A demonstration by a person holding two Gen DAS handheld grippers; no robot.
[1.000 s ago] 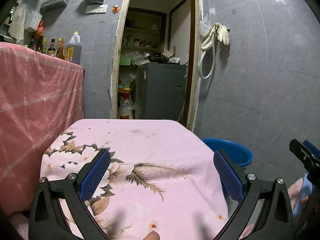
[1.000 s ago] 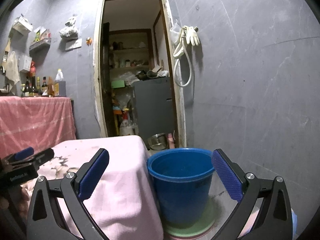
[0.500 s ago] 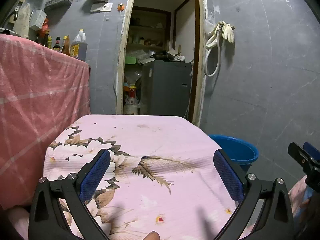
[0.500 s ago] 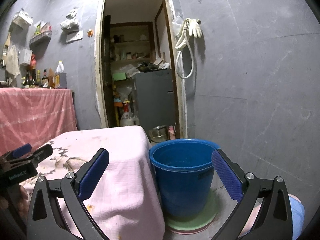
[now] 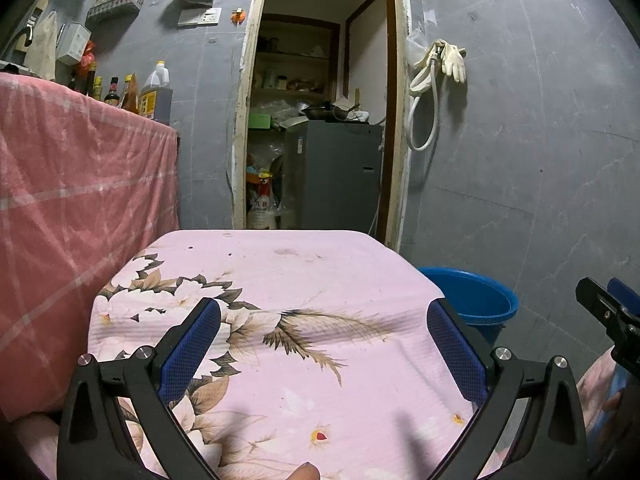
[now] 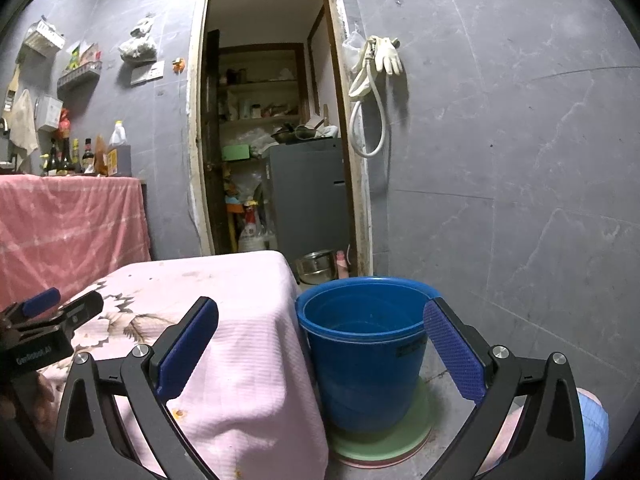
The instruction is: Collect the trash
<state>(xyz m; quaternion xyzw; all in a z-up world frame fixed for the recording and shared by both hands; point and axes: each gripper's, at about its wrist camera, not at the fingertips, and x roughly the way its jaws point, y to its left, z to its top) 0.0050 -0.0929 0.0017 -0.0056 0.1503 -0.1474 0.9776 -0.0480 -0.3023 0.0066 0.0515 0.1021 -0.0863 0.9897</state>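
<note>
My left gripper (image 5: 322,322) is open and empty above a low table covered with a pink floral cloth (image 5: 280,280). My right gripper (image 6: 320,322) is open and empty, over the table's right edge and a blue bucket (image 6: 364,360) on the floor. The bucket also shows in the left wrist view (image 5: 472,300), to the right of the table. I see no loose trash on the cloth, only small stains. Each gripper shows at the edge of the other's view: the right one (image 5: 608,312), the left one (image 6: 52,316).
A higher counter draped in red-pink cloth (image 5: 80,200) stands on the left with bottles (image 5: 156,92) on top. An open doorway (image 5: 320,120) behind the table leads to a grey fridge (image 5: 340,176). A metal bowl (image 6: 316,266) sits on the floor. A grey tiled wall (image 6: 520,160) closes the right side.
Both grippers have tilted slightly down and drawn back a little; more of the floral cloth and the bucket shows. The jaws stay open.
</note>
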